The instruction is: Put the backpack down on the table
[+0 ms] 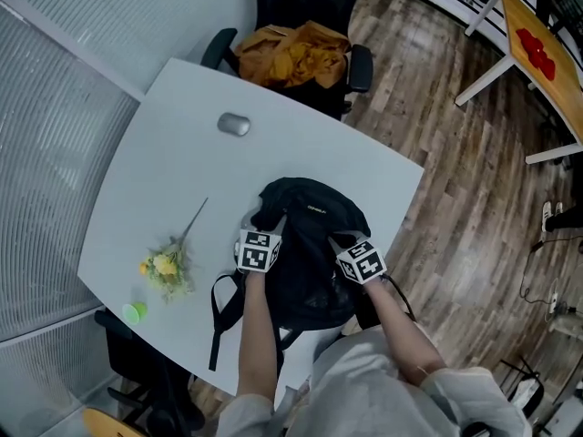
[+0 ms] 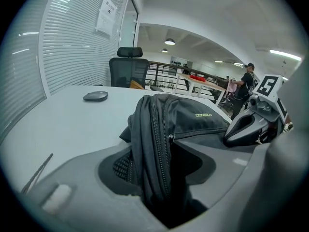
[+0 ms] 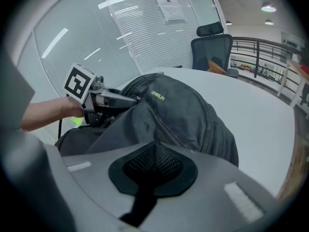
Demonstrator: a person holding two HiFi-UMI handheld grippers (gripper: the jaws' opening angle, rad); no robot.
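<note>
Left gripper view: my left claw (image 2: 161, 153) gapes wide around the backpack (image 2: 193, 117), lime logo (image 2: 203, 115) at 1 o'clock unreadable; right claw (image 3: 153, 151) is clamped on it.

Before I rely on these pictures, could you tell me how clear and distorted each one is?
Head view: sharp, evenly lit, the backpack barely shadowing the table. Left gripper view: fisheye-bent, dark corners. Right gripper view: same bending, lamp glare streaking the blinds.

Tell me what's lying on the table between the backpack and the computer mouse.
Nothing: in the head view the stretch of white table between the black backpack and the grey computer mouse is bare. The left gripper view shows the same.
</note>
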